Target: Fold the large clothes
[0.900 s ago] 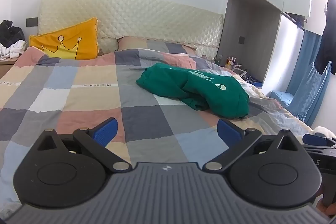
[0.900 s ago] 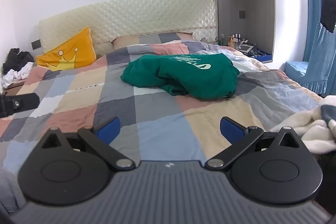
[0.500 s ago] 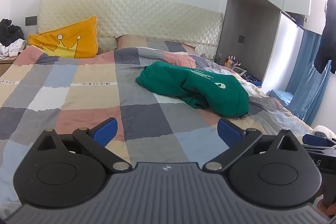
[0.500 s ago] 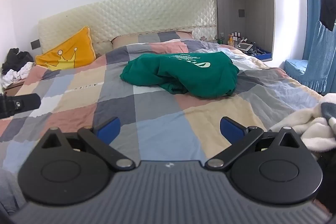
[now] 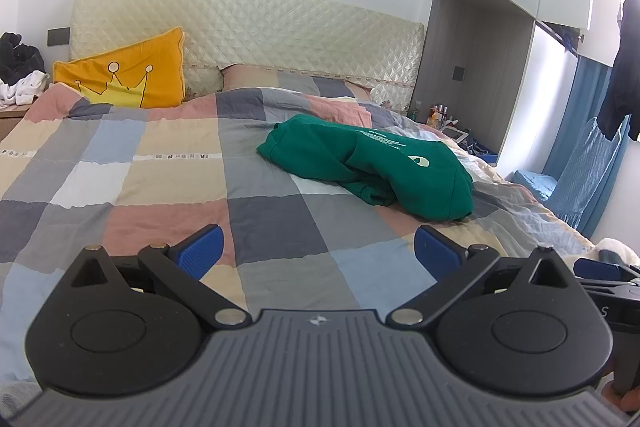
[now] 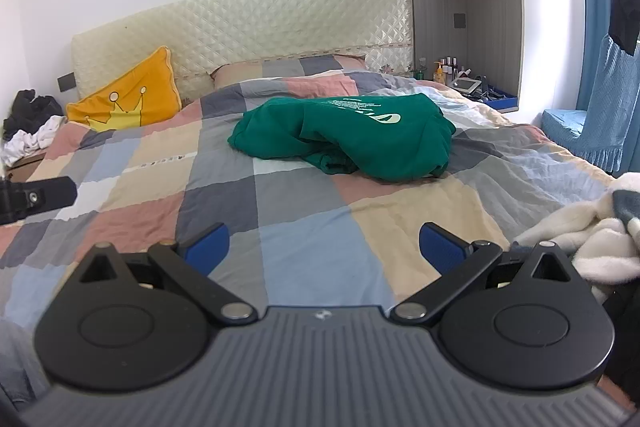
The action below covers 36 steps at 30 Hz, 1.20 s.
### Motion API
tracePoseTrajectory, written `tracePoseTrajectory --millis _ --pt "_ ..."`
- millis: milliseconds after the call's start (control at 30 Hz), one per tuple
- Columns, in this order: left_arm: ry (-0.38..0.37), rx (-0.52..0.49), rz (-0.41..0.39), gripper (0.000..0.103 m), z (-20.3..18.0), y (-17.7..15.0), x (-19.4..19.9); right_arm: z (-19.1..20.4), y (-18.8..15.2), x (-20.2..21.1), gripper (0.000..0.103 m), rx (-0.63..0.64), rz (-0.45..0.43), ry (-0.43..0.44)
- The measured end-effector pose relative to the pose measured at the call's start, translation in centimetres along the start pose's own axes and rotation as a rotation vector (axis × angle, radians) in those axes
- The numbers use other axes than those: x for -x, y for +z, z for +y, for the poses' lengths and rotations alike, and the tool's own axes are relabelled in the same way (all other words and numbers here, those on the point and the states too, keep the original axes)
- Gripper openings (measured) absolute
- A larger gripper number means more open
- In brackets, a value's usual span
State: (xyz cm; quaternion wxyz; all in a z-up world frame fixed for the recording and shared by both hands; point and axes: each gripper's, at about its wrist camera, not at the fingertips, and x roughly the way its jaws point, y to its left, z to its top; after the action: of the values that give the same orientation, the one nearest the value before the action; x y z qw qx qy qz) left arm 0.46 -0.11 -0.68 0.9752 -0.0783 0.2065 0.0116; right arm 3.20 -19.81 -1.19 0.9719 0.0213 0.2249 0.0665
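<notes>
Nightstand bottles (image 6: 446, 67) perhaps unreadably small

Green sweatshirt (image 6: 352, 135): soft matt cloth w/ white print. Quilt (image 6: 304, 227): wrinkled checked cotton-like cloth. Headboard (image 5: 248, 27): quilted, slight sheen. Gripper pads (image 5: 200, 251): ribbed blue plastic.

A sweatshirt (image 6: 344, 135) lies on the bed (image 6: 312, 227), pillow (image 6: 128, 99) behind-left, perhaps against the headboard (image 6: 248, 23).

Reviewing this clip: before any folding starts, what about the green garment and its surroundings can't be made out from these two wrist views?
- Green garment: bunched, so sleeves, hem and garment type are hidden by its own folds, both views.
- Its white print: too small to read.
- Nightstand bottles: too small to identify.
- White fluffy item: cut off by the right wrist view's right edge.
- Near bed edge: hidden behind each gripper body.
</notes>
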Motion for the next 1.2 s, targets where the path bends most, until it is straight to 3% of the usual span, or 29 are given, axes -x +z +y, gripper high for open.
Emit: tracePoseTrajectory --millis 1200 --pt "-0.013 0.008 0.0 0.103 0.44 -0.21 -0.25 0.07 -0.07 -0.16 0.103 0.005 0.002 0.01"
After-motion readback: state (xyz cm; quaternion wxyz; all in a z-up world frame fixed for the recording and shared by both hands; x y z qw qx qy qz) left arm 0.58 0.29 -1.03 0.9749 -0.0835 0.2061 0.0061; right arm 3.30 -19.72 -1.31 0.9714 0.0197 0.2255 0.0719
